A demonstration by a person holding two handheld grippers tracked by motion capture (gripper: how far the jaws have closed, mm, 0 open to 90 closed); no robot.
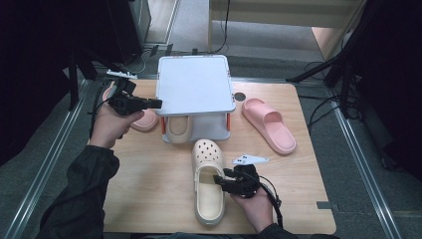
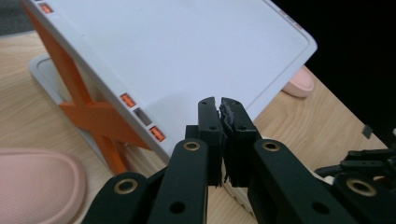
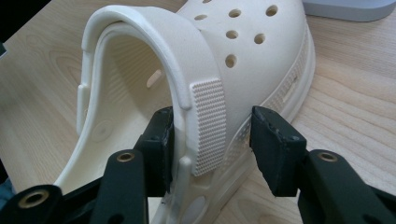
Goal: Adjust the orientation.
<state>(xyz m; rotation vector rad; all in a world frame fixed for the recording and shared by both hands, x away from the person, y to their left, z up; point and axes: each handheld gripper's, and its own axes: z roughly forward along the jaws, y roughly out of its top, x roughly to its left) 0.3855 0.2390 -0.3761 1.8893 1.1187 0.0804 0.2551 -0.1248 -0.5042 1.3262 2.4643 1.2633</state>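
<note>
The high view looks down from above; the right gripper view sits close on the same cream perforated foam clog (image 1: pixel 207 180) (image 3: pixel 205 88).

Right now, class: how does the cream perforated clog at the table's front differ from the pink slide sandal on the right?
The cream perforated clog has a closed toe with holes and a strap; the pink slide sandal has a plain band and an open toe. The right gripper has its open fingers around the clog's side; the sandal lies untouched. Both rest on the wooden table.
</note>
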